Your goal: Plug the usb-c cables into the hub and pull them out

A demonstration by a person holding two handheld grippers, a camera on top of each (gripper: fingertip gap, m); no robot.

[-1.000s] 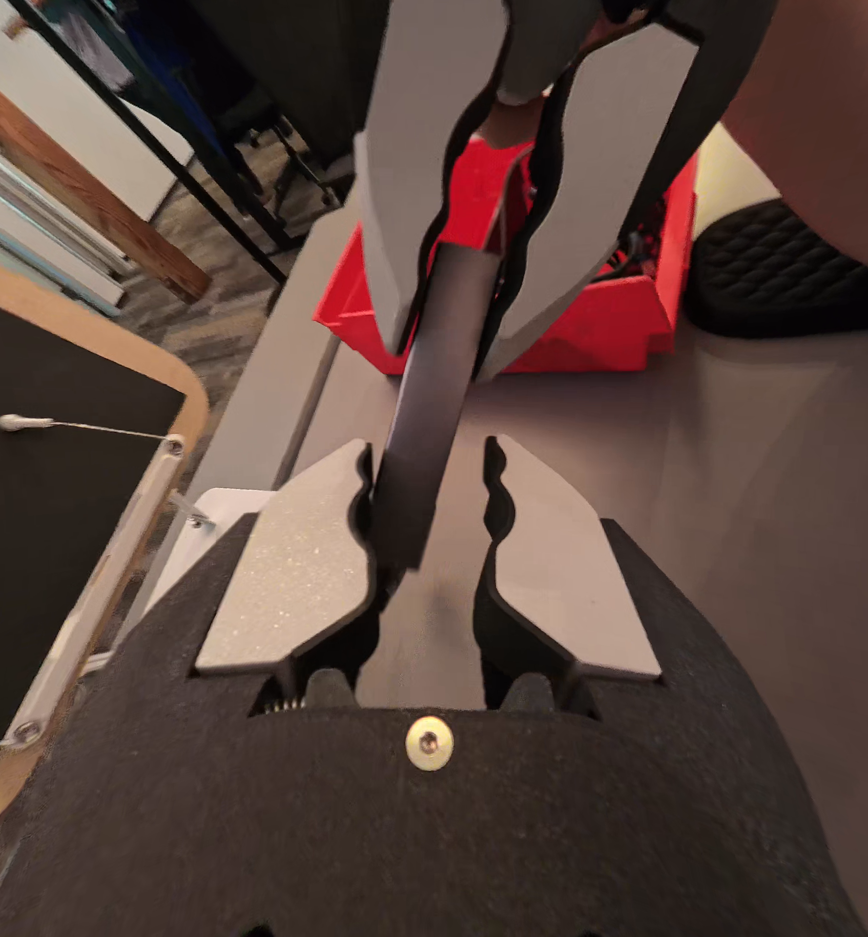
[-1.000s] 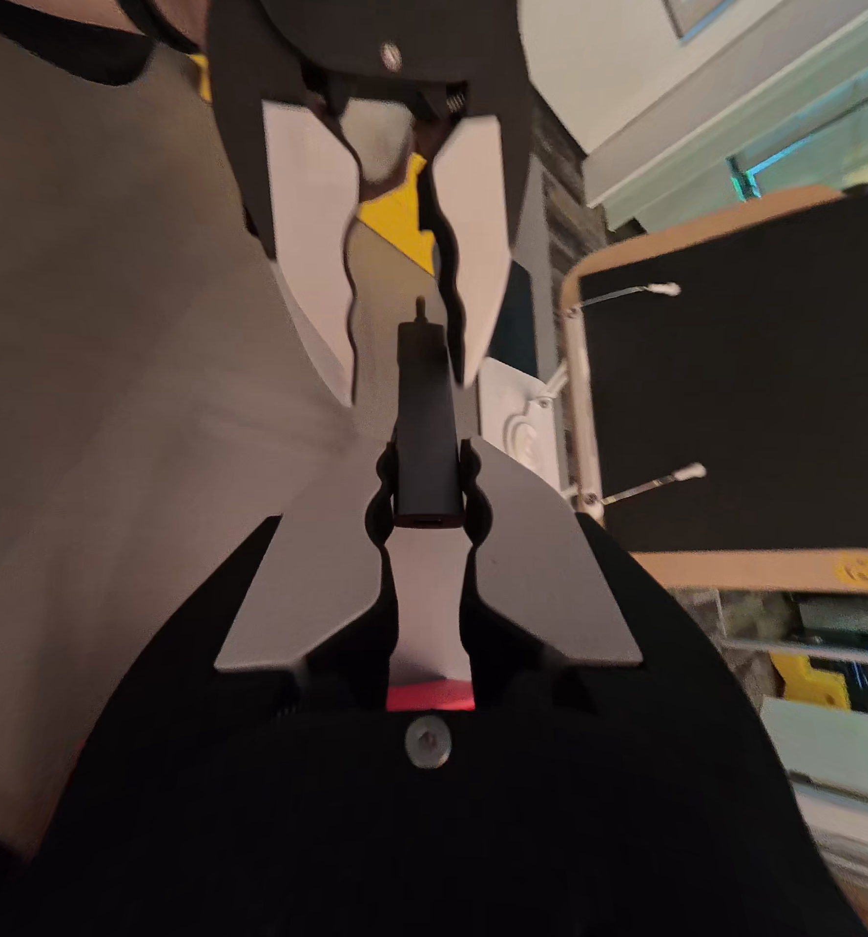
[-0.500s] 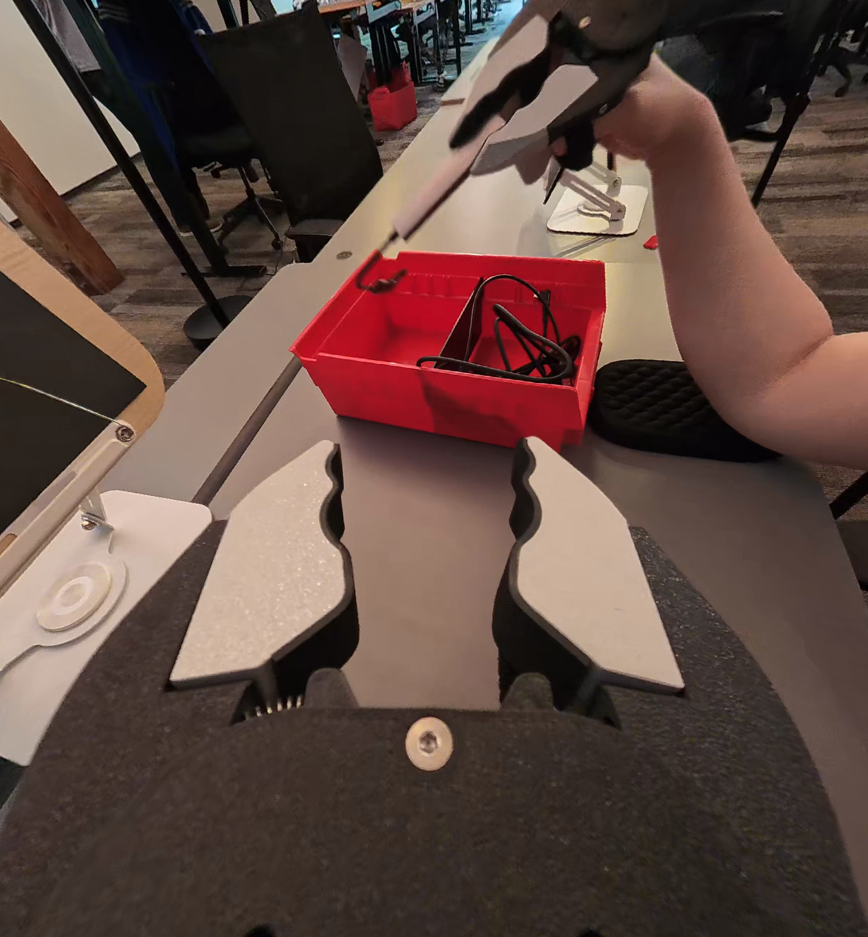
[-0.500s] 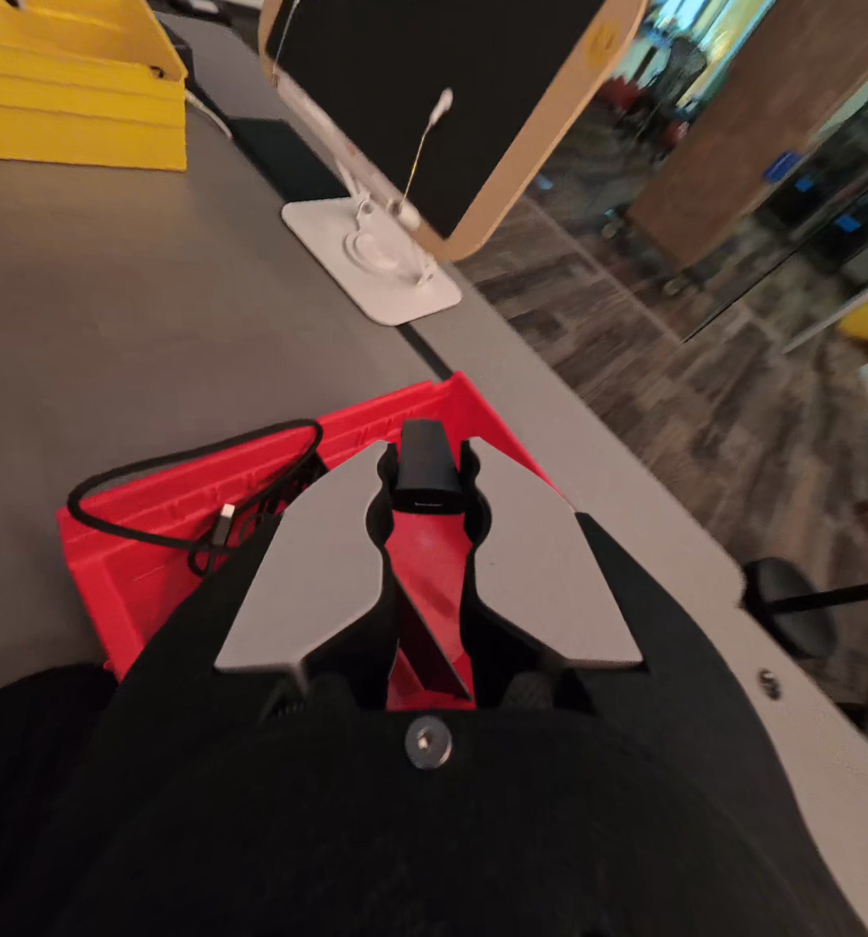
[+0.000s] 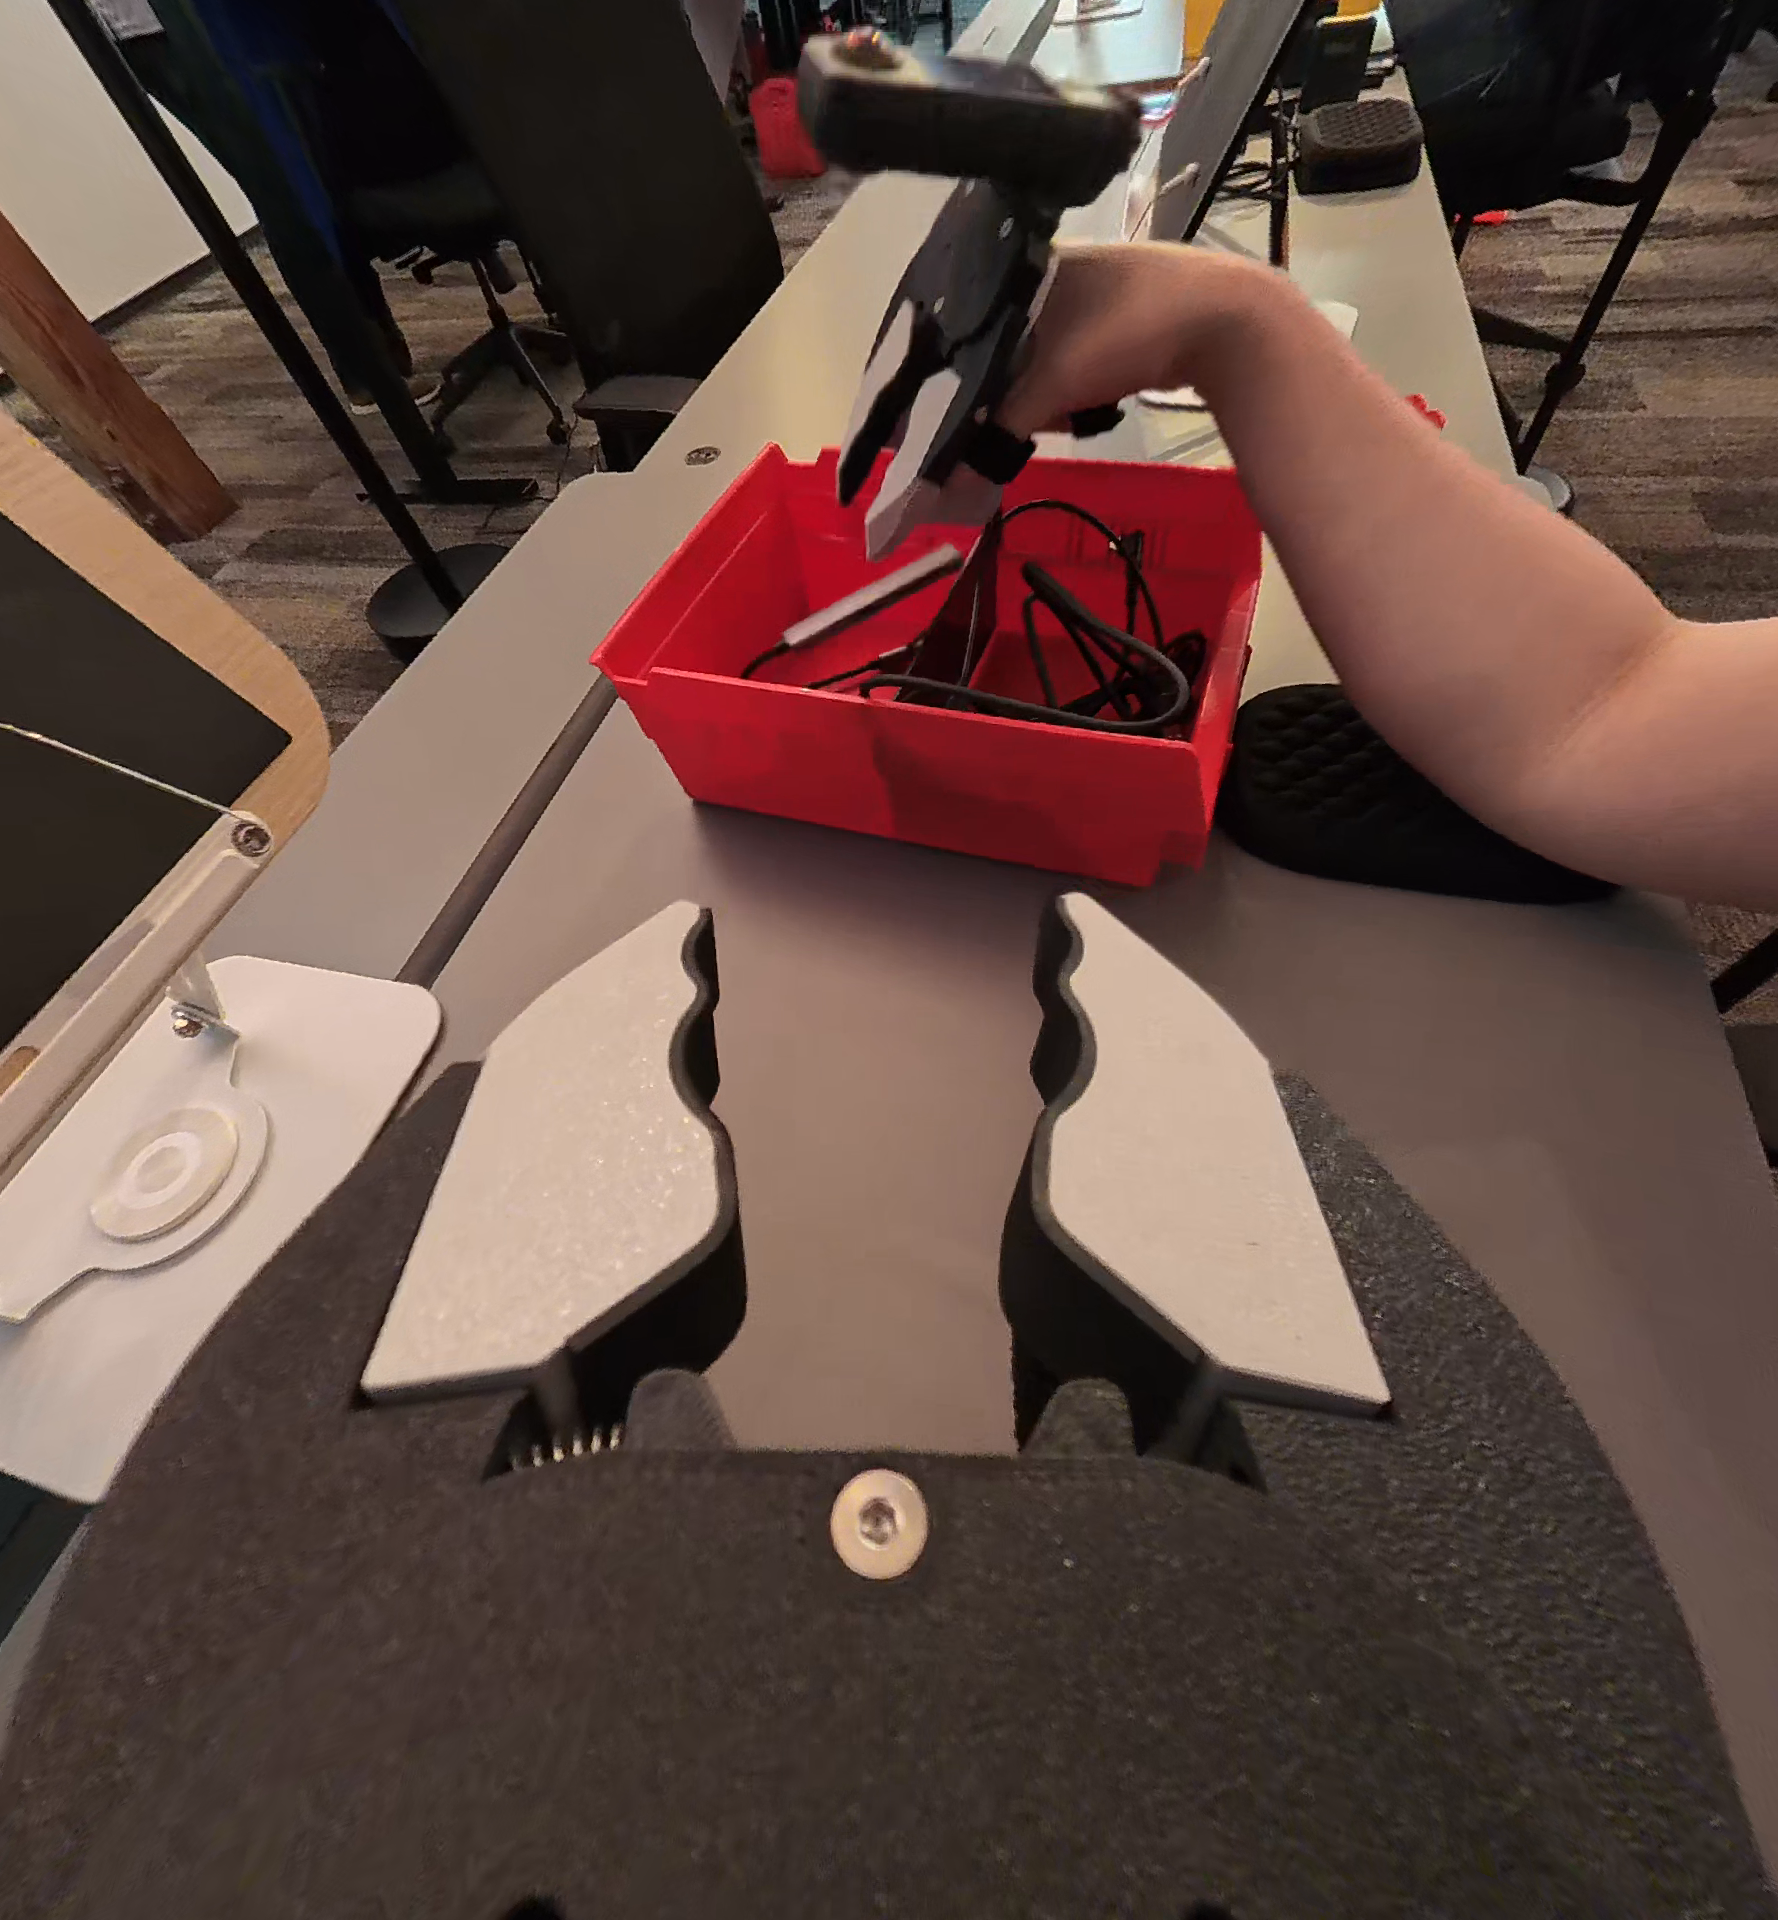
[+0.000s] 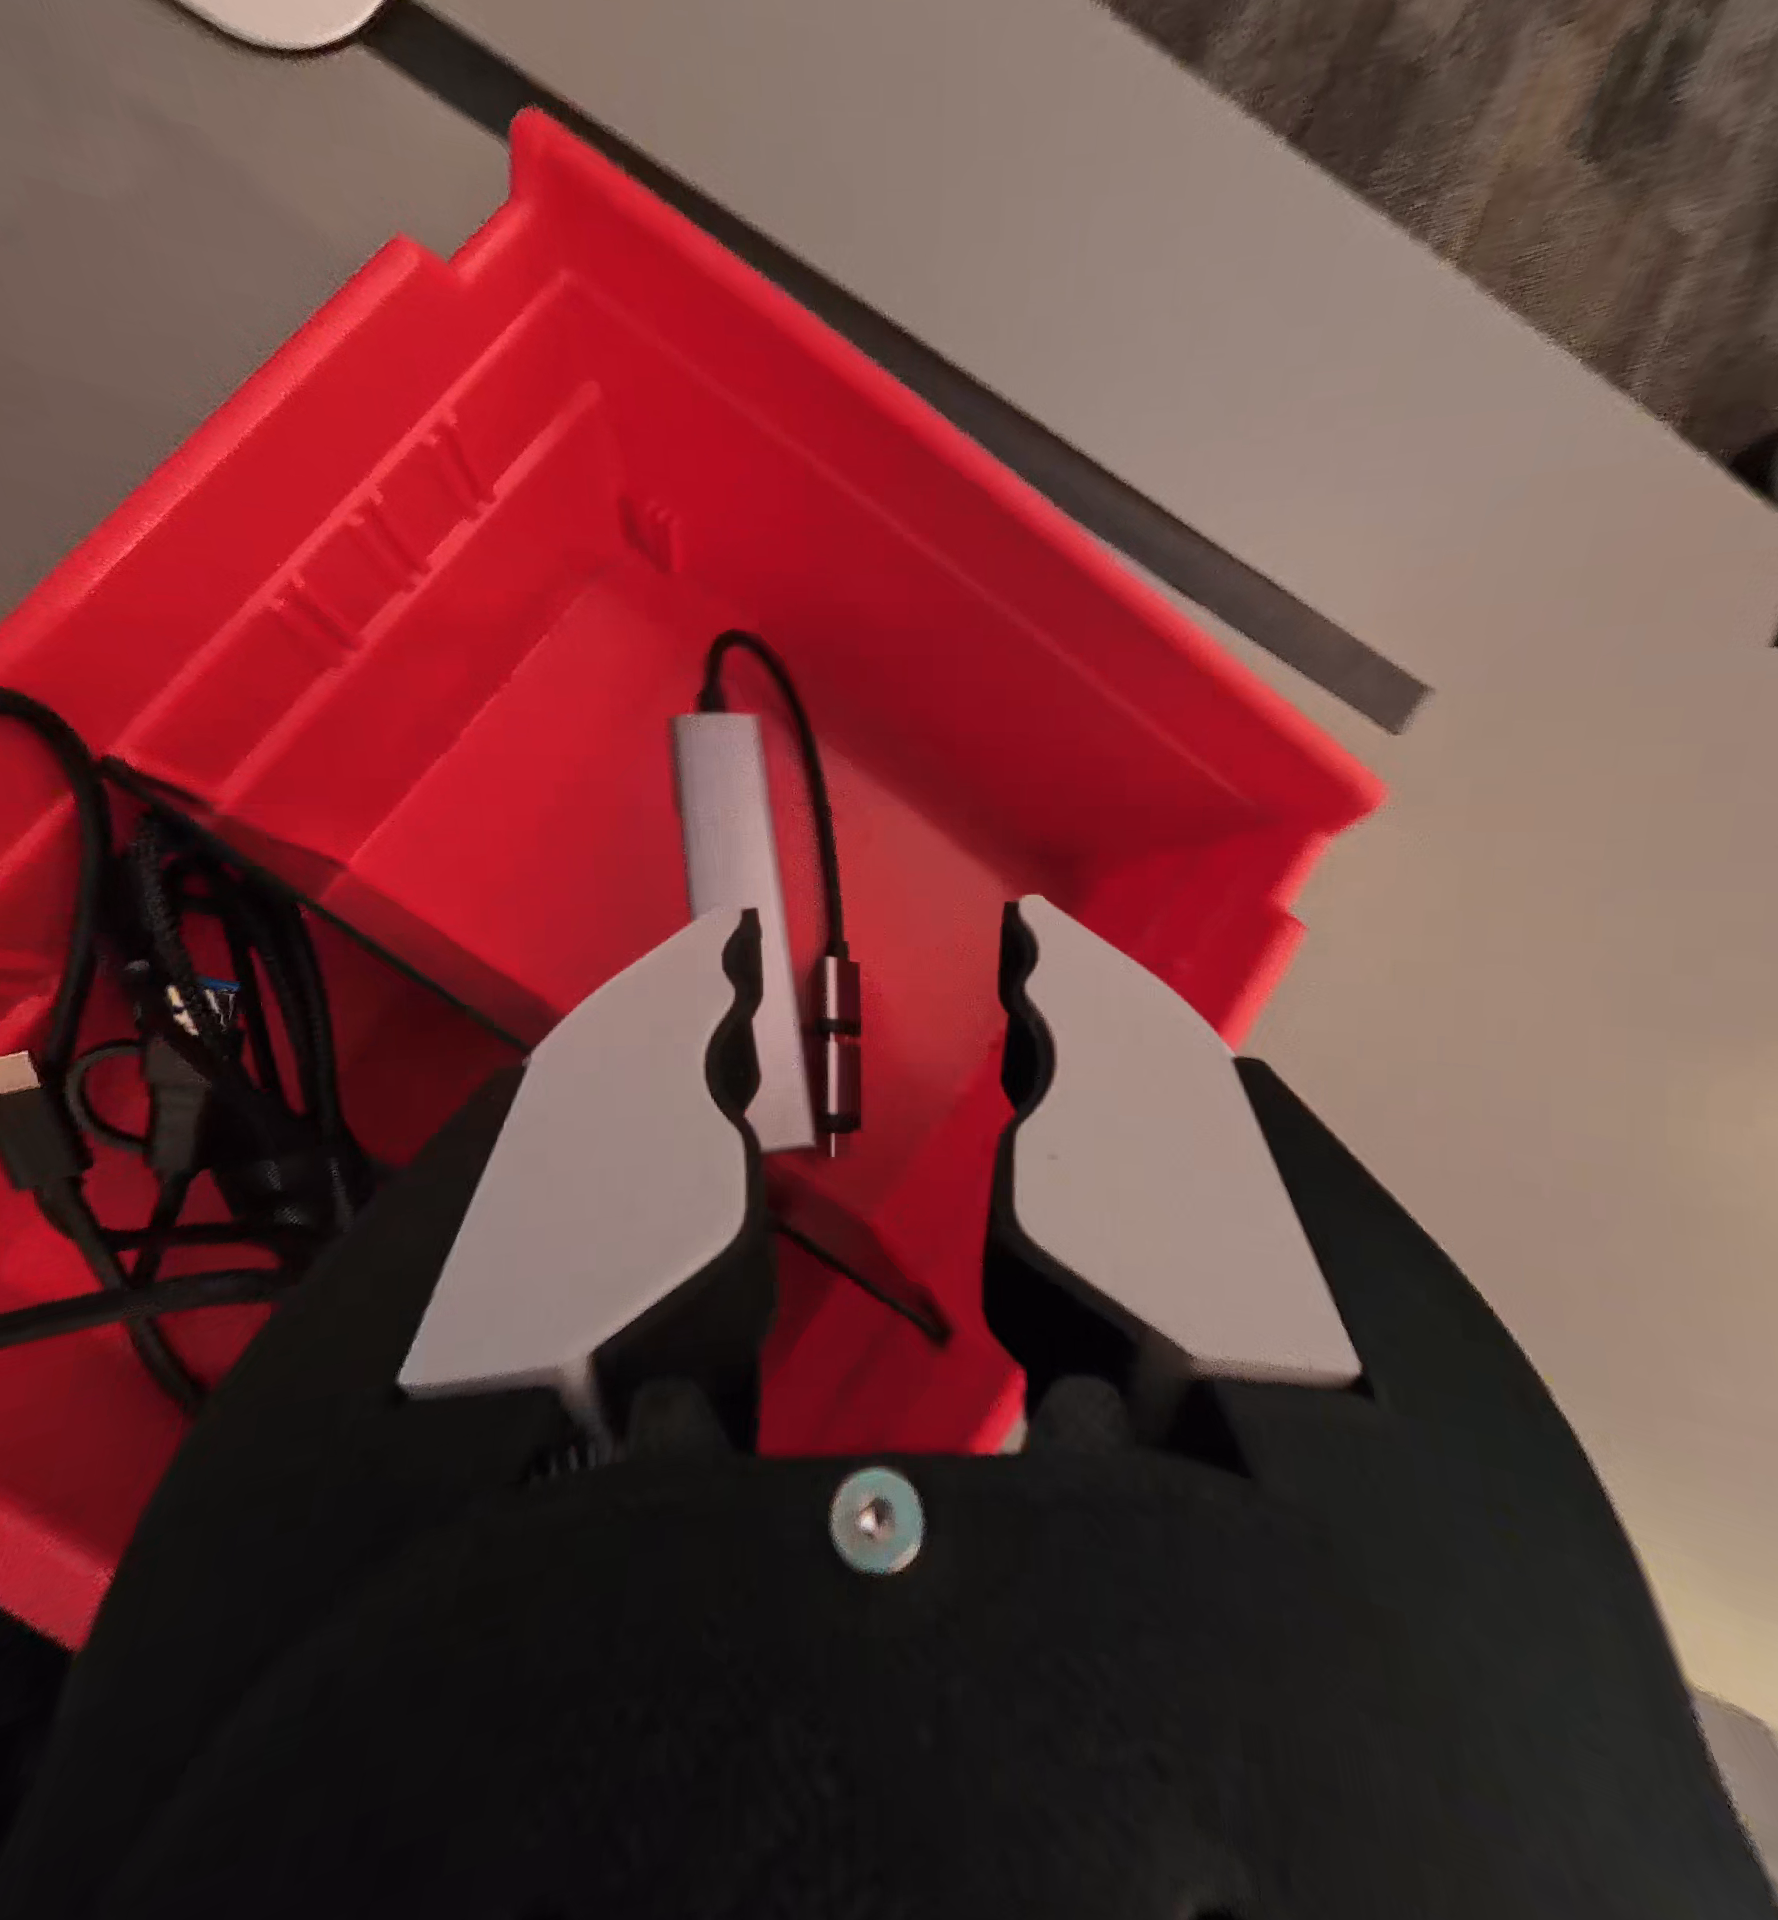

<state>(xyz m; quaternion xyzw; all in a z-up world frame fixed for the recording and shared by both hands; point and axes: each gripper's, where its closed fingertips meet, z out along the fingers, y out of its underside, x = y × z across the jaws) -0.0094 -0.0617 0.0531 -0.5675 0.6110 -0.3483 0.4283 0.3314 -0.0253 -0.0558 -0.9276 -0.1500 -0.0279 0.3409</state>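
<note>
My left gripper (image 5: 880, 935) is open and empty, low over the grey table (image 5: 864, 1143) in front of the red bin (image 5: 926, 769). My right gripper (image 6: 880, 935) is open above the bin's (image 6: 968, 582) left compartment; it also shows in the left wrist view (image 5: 890, 509). The grey hub (image 6: 734, 842) lies loose in that compartment beneath the fingers, with its short black cable and plug (image 6: 835, 1039) beside it. In the left wrist view the hub (image 5: 869, 603) rests tilted against the divider. Black usb-c cables (image 6: 168, 1039) are tangled in the other compartment (image 5: 1093, 665).
A dark board on a white stand (image 5: 189, 1143) is at the left table edge. A black padded rest (image 5: 1363, 790) lies right of the bin under the person's forearm (image 5: 1436, 623). Chairs and stands are beyond the table. Spacing between my two grippers at the tips: around 35 cm.
My left gripper opened off the hub and drew back. My right gripper carried the hub over the red bin, then opened; the hub left its grasp and now lies in the bin.
</note>
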